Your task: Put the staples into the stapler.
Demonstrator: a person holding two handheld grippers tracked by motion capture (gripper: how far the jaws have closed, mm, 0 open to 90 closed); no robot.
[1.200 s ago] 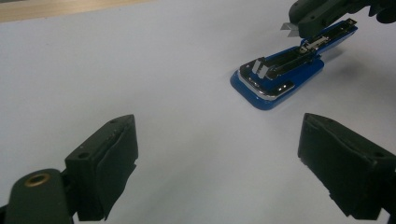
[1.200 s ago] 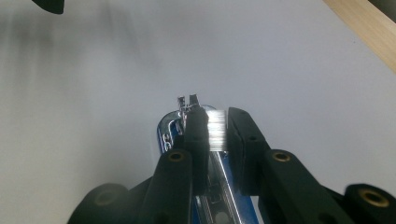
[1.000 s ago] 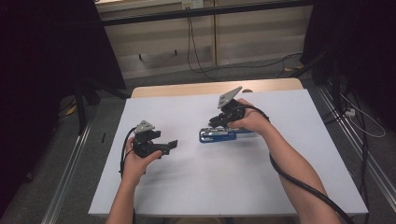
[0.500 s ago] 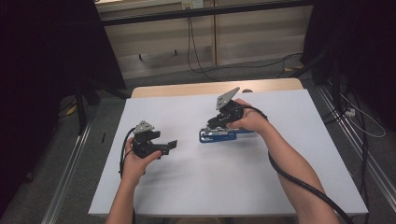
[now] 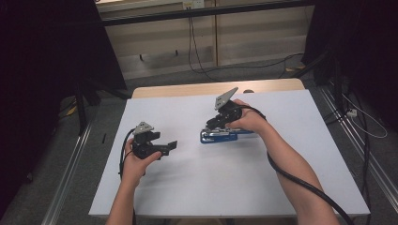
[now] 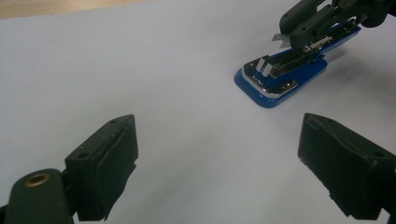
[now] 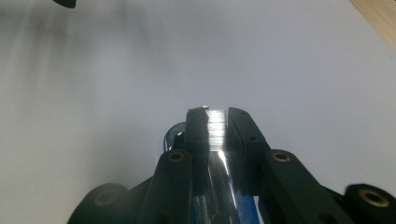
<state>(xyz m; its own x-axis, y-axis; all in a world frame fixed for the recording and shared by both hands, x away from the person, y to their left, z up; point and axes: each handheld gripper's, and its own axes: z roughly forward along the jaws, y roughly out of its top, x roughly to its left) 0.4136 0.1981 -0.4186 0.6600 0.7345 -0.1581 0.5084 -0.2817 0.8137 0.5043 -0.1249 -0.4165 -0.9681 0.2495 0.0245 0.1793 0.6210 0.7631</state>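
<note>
My right claw (image 5: 211, 125) stays clamped on the shiny metal arm of the blue stapler (image 5: 224, 136), which lies mid-counter (image 5: 187, 187) exactly where it was a second ago. My left claw (image 5: 172, 145) still hovers wide apart, well left of it; nothing has shifted noticeably.

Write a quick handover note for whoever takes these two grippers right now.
Right gripper: shut on the metal top arm of the blue stapler, seen from the right gripper view as a shiny strip between the jaws.
Left gripper: open, holding nothing, apart from the stapler and aimed toward it.
Stapler: base flat on the white table, mid-table.
Done: the top arm is gripped.
Left: whatever follows with the stapler; the left gripper has not touched it.
</note>
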